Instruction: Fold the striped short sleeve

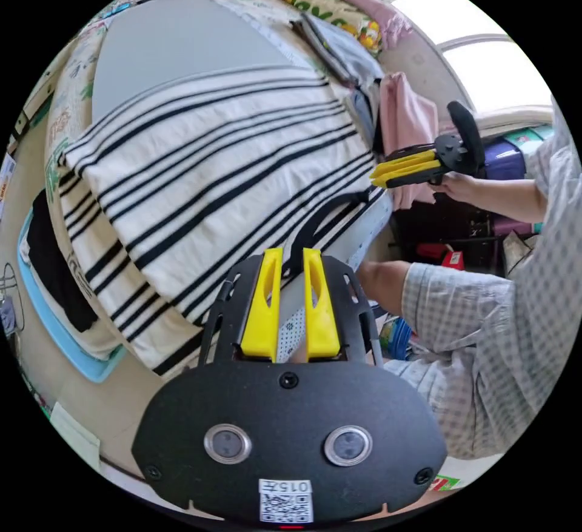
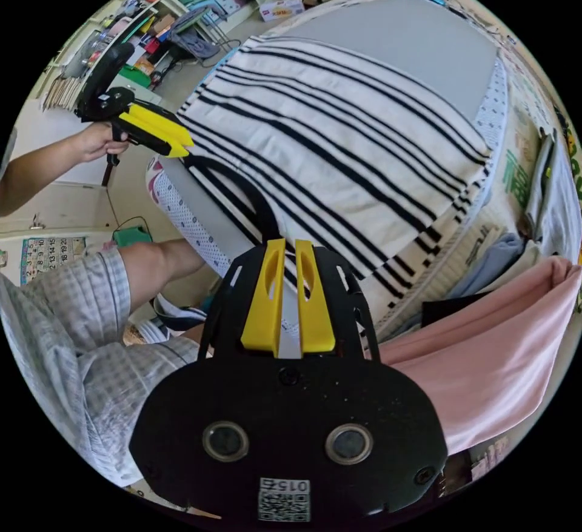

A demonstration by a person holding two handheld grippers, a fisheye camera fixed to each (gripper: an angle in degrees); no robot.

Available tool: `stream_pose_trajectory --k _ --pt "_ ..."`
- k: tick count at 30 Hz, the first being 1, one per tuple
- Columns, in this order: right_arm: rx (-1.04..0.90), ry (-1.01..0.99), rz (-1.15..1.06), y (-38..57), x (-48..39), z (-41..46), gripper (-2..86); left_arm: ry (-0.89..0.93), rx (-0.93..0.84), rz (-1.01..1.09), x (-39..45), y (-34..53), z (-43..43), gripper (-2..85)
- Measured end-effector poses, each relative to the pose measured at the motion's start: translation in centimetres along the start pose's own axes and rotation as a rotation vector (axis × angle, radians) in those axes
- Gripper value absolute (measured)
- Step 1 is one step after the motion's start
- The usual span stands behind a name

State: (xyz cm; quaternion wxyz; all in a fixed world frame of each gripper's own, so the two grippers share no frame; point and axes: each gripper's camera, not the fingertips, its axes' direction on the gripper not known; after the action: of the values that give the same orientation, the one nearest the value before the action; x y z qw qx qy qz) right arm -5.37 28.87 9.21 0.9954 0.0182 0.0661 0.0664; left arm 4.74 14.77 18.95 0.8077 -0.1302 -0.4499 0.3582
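Note:
The striped short sleeve shirt (image 1: 212, 162), white with black stripes, lies spread flat over a grey board (image 1: 170, 41). Its black neckline (image 1: 327, 211) faces the person's side. My left gripper (image 1: 292, 253) hovers at the near edge just short of the neckline, jaws together with nothing between them. My right gripper (image 1: 379, 174) is held beside the shirt's right edge, off the cloth. In the right gripper view the shirt (image 2: 339, 132) stretches ahead of my right gripper (image 2: 290, 247), which is shut and empty. The left gripper (image 2: 185, 147) sits by the neckline (image 2: 242, 186), held in a hand.
A pink cloth (image 1: 406, 114) (image 2: 485, 344) hangs beside the board, with folded clothes (image 1: 339, 41) behind it. A black cloth (image 1: 54, 277) and a blue tray (image 1: 60, 326) lie past the far side. The person in checked clothes (image 1: 485, 344) sits close. Shelves (image 2: 151, 17) stand farther off.

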Motion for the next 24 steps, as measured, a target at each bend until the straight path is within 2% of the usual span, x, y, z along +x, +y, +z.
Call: stream_pose_trajectory --k 4,7,9,11,14,19,24 --pt "-0.013 -0.083 0.085 1.8 1.7 -1.8 -0.6 -0.028 -0.098 0.015 -0.3 -1.0 1.9 4.8" --pt "0.108 -0.054 0.235 6.3 3.5 -6.3 -0.2 -0.04 -0.151 0.014 -0.3 -3.1 1.6 5.3" --pt "0.158 -0.05 0.384 9.6 5.4 -8.3 1.2 -0.052 -0.116 0.021 0.0 -5.0 0.7 5.4" --pt "0.154 -0.068 0.576 13.8 8.1 -8.7 6.3 -0.057 -0.033 0.039 0.6 -8.7 -0.5 6.0" --pt "0.179 -0.109 0.708 17.5 9.9 -7.9 8.9 -0.038 0.056 0.065 1.7 -15.0 -0.8 7.1" --pt "0.169 -0.141 0.745 18.2 11.1 -6.9 8.7 -0.059 0.145 0.081 3.8 -25.4 1.3 9.6" --pt "0.172 -0.139 0.75 18.7 11.0 -8.1 8.2 -0.099 0.14 0.104 6.2 -33.2 4.8 10.9"
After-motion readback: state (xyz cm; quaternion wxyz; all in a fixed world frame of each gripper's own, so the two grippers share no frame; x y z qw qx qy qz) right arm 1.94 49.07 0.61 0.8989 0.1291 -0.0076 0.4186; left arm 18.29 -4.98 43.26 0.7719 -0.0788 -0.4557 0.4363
